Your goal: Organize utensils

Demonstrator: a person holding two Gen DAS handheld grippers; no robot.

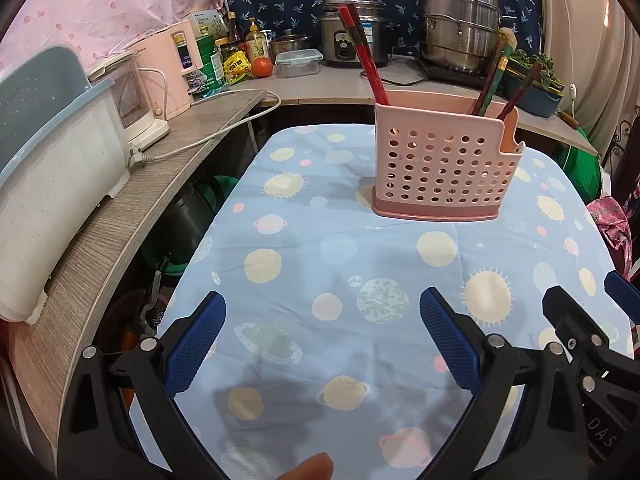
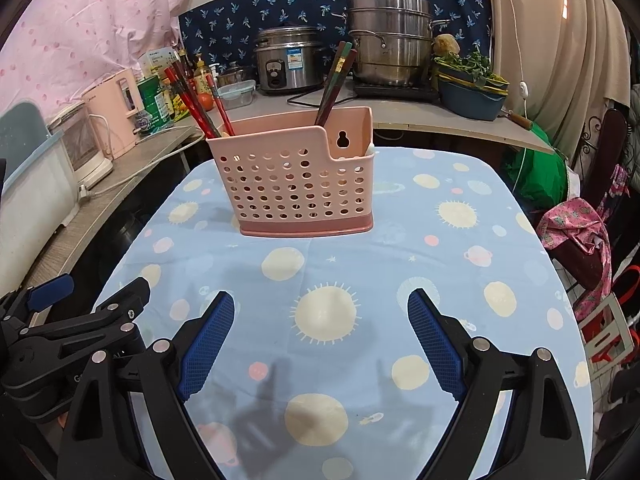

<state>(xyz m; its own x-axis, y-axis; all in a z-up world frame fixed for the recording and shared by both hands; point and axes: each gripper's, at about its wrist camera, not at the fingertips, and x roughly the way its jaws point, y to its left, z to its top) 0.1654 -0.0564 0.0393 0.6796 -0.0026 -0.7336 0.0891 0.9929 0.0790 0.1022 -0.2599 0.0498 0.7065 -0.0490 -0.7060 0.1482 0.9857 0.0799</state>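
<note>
The pink utensil holder [image 2: 304, 184] stands upright at the far middle of the table [image 2: 520, 248], with red chopsticks [image 2: 192, 96] left and dark chopsticks [image 2: 334, 84] right. No utensils lie loose, so sorting appears finished. Left gripper [image 1: 322, 344] and right gripper [image 2: 320, 344] hover near, jaws spread and empty.

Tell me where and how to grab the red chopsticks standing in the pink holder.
Grip the red chopsticks on the bare upper shafts, well above the pink holder rim. Probably come from above and the front with the jaws straddling both sticks: they lean up and to the left, their lower ends are buried inside, and the holder's wall blocks any lower hold.
</note>
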